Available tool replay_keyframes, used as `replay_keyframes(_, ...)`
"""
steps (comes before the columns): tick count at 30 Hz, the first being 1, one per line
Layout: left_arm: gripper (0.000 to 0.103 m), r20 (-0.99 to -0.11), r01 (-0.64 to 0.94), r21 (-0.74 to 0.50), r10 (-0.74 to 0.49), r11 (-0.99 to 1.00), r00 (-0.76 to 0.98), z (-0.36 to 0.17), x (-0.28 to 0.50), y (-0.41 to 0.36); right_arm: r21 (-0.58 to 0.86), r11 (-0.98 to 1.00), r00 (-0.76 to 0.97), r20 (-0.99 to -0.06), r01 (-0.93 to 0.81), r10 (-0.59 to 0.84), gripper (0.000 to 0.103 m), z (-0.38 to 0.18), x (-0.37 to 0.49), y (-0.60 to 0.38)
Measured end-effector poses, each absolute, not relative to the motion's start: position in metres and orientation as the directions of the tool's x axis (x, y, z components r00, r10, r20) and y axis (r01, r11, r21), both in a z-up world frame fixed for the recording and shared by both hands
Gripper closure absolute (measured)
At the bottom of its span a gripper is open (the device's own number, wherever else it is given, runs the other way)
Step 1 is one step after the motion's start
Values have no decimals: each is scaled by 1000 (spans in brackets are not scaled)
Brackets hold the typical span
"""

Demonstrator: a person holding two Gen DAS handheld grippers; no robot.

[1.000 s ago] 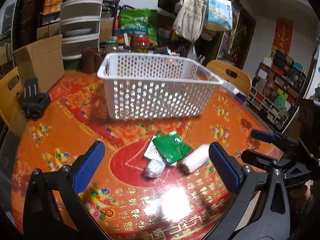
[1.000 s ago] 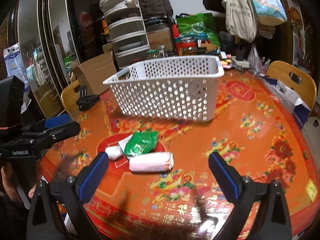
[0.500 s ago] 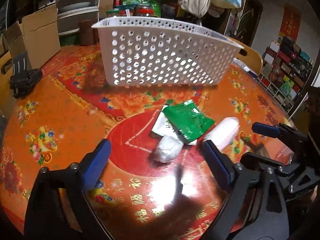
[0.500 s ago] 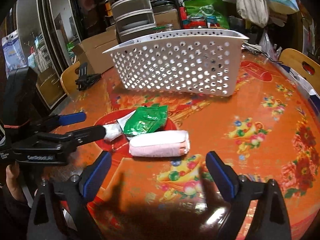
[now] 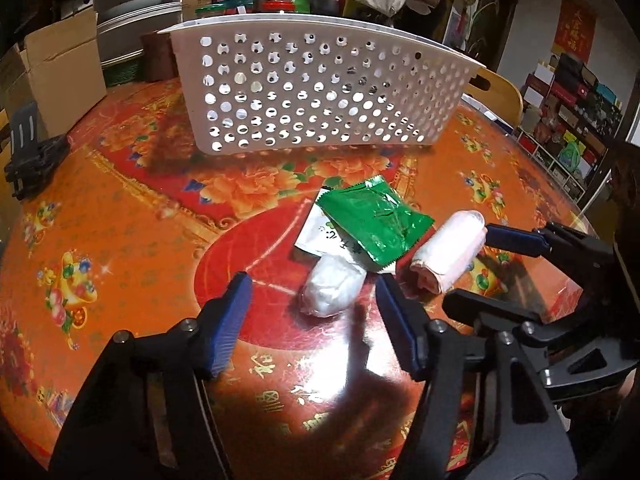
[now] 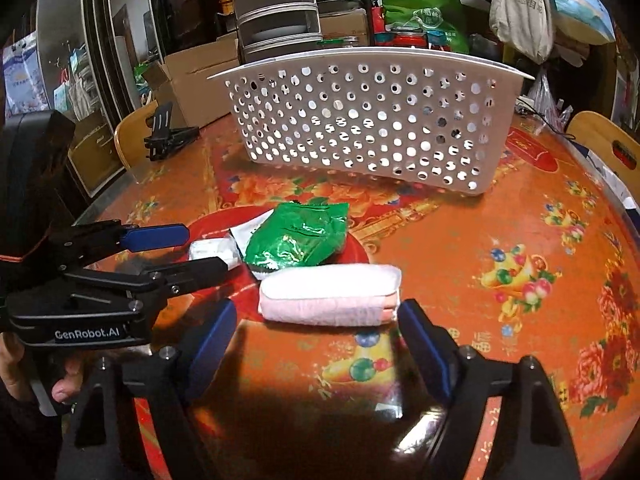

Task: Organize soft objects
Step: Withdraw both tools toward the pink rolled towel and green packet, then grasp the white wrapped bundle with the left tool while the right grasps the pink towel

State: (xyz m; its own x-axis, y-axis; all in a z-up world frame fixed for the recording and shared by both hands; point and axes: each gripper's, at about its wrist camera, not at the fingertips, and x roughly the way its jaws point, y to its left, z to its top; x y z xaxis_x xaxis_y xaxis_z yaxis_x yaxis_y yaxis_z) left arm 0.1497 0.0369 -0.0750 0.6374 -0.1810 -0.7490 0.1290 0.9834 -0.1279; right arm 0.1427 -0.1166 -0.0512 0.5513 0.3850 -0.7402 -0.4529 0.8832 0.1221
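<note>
A small white wrapped roll [image 5: 330, 288] lies on the red-orange table, just ahead of my open left gripper [image 5: 312, 312]. It also shows in the right wrist view [image 6: 214, 249] between the left gripper's fingers [image 6: 160, 237]. A green packet [image 5: 374, 220] lies over a white packet [image 5: 320, 234] behind it. A pink rolled towel [image 6: 330, 295] lies just ahead of my open right gripper [image 6: 314, 324]; it also shows in the left wrist view [image 5: 448, 254]. A white perforated basket [image 5: 320, 92] stands behind.
A black clamp stand [image 5: 30, 152] sits at the table's left edge. Cardboard boxes [image 5: 60, 68], stacked containers and bags crowd the back. A wooden chair [image 5: 496, 92] stands behind the basket on the right.
Both grippers have moved forward and down towards the table. The left one now flanks the white roll, the right one has closed in on the pink towel. Nothing has been taken hold of.
</note>
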Motion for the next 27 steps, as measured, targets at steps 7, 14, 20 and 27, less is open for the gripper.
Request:
replay_keyframes(7,47,-755,149,-114,-183,982,630,-75,150,32,122,885,555,-738,-449,383,27,-52,145,-118)
replay_keyframes(14,57,-765,169,-106,-189,980,616,-77,151,28,137,887,553,-737,-441,388,30,-53,147,-121)
replay_keyframes(20,71,-760,171,-119,-201,978,618,-77,149,29,135,888,549,-743,-439,384,31,-54,147,-122)
replay_keyframes(27,73,-755,178,-129,-213,976,620,-76,148,31,127,894,572,-727,-430,379,47,-53,144,-122)
